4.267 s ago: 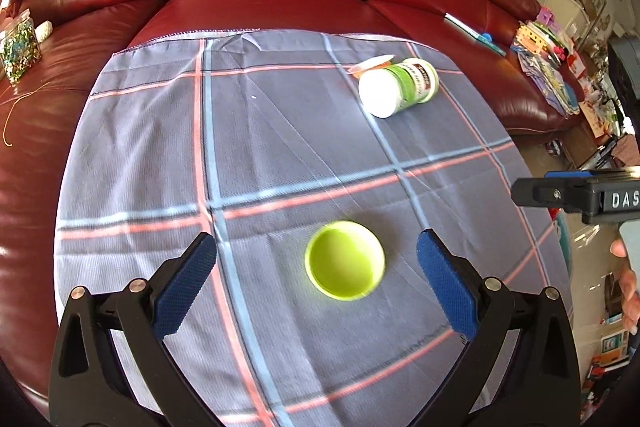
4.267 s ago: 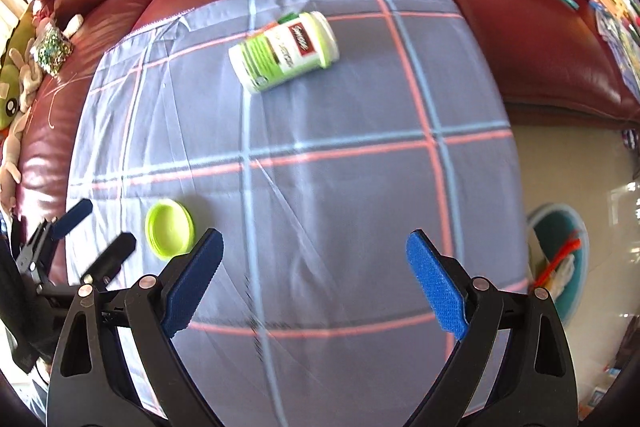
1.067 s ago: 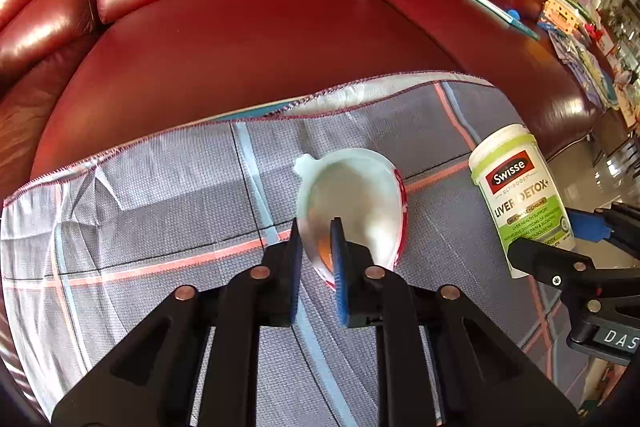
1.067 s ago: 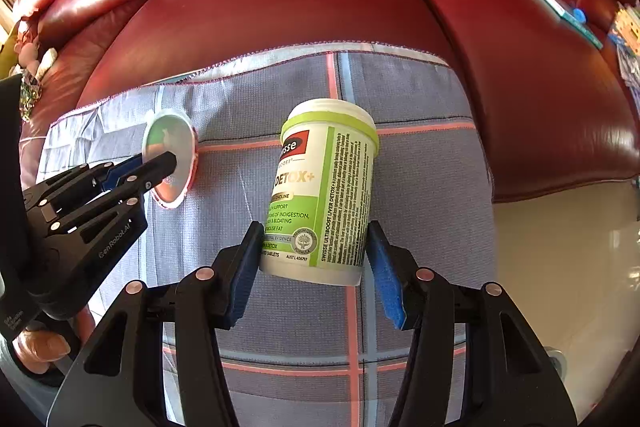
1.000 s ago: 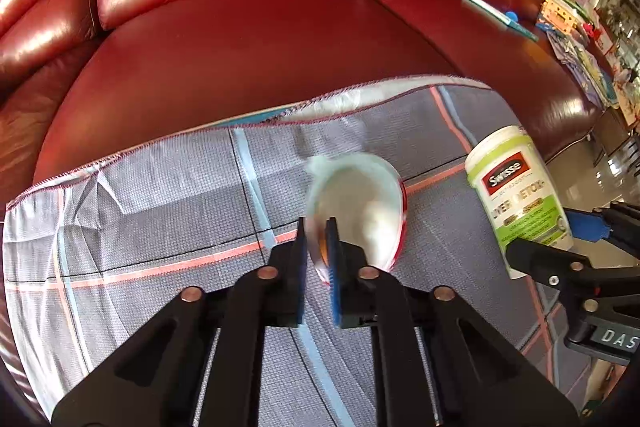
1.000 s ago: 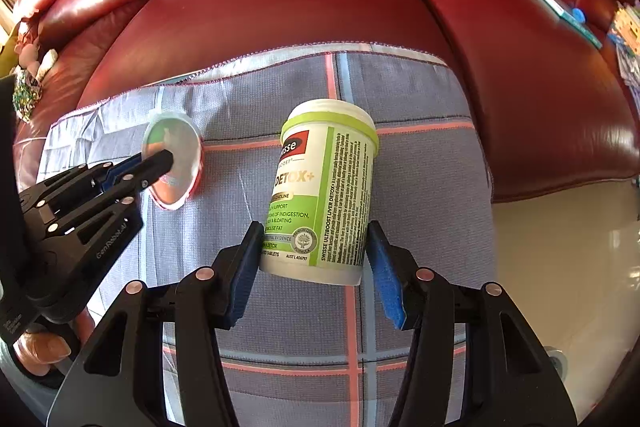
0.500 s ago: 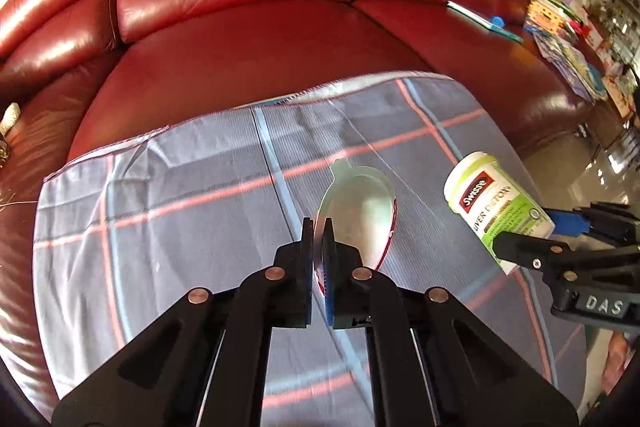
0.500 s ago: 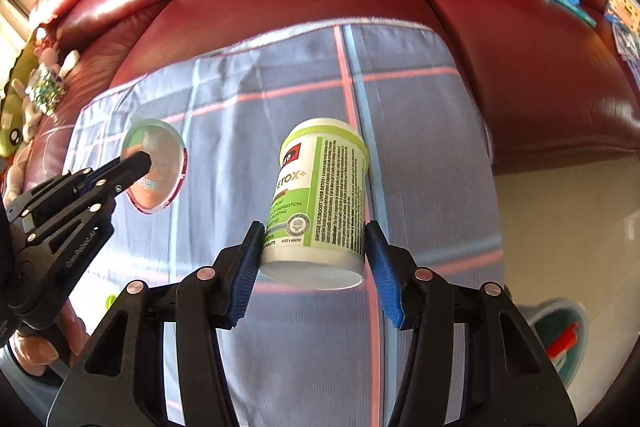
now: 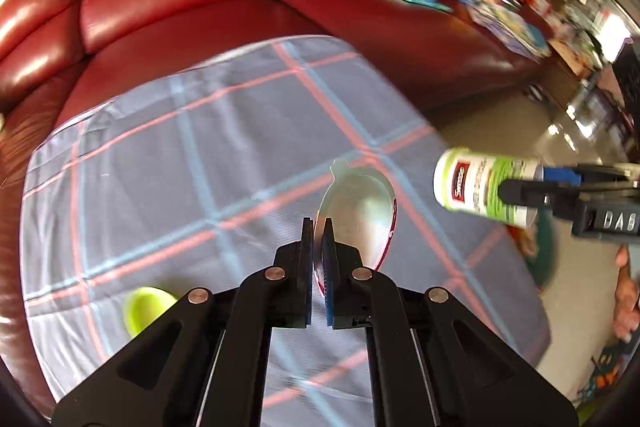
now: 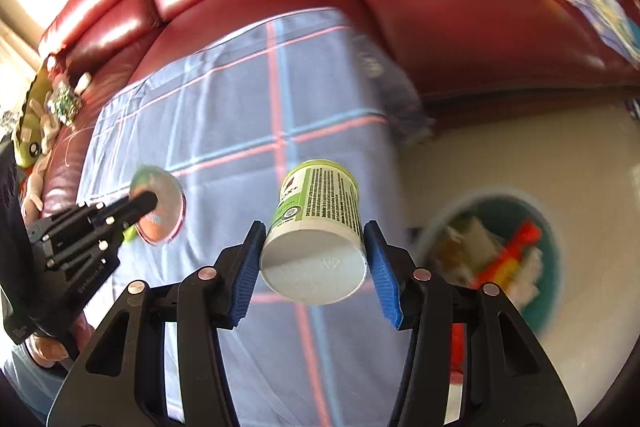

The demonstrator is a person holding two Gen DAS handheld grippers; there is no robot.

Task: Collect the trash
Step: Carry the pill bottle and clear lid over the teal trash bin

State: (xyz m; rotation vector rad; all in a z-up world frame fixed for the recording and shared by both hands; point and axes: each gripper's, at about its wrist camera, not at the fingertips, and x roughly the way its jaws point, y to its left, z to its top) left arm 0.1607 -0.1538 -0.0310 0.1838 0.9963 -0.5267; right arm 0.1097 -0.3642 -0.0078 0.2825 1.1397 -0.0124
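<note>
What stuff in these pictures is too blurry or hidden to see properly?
- Bottle label: left wrist view blurs it; in the right wrist view it is turned away, small print unreadable.
- Bin contents: right wrist view, blurred and partly behind the right gripper.
- Green lid: left wrist view, partly behind the left gripper.
- Foil seal print: faces away.

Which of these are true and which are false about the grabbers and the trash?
1. The right gripper holds a green and white bottle. True.
2. The left gripper is wide open and holds nothing. False: it is shut on a foil lid.
3. The green cap lies on the checked cloth. True.
4. The bin on the floor has nothing in it. False: it holds trash.
</note>
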